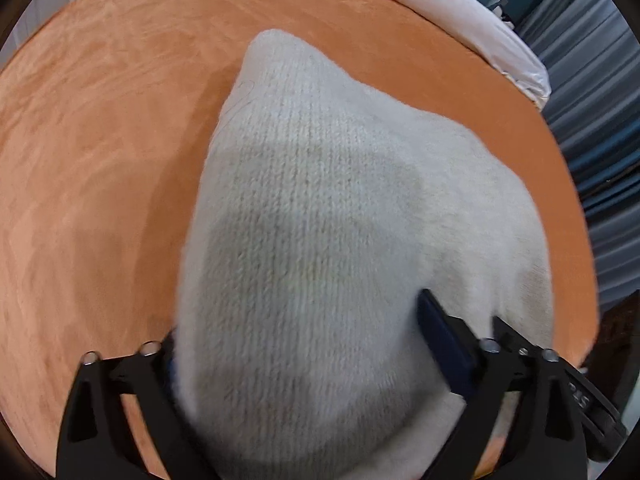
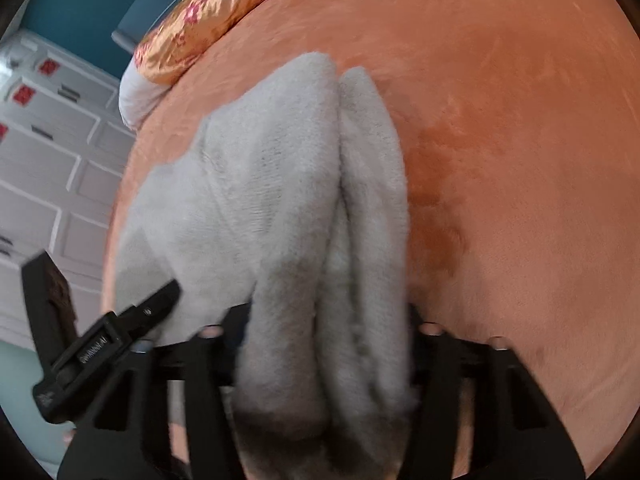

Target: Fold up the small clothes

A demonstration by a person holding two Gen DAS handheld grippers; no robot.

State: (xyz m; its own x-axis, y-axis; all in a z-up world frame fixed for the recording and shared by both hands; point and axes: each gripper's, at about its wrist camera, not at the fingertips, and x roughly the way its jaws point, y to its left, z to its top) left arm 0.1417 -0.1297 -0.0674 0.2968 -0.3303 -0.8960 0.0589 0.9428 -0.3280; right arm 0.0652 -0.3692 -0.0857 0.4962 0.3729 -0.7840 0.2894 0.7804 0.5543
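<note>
A white knit garment [image 1: 320, 184] lies folded on the orange bed cover [image 1: 100, 160], one end raised toward the cameras. My left gripper [image 1: 298, 316] straddles that end with its jaws wide. The cloth fills the gap and drapes over the left finger, and the blue pad of the right finger [image 1: 440, 340] rests against its side without any visible squeeze. In the right wrist view the garment [image 2: 280, 168] shows two long folds. My right gripper [image 2: 326, 312] is shut on the bunched near end. The left gripper [image 2: 106, 274] shows at the garment's left edge.
A shiny orange patterned pillow [image 2: 208, 16] on white bedding [image 1: 480, 36] lies at the bed's far end. White panelled cupboards [image 2: 52, 152] stand beyond the bed's left edge, grey-blue curtains [image 1: 592, 120] beyond the right. Orange cover [image 2: 520, 160] spreads around the garment.
</note>
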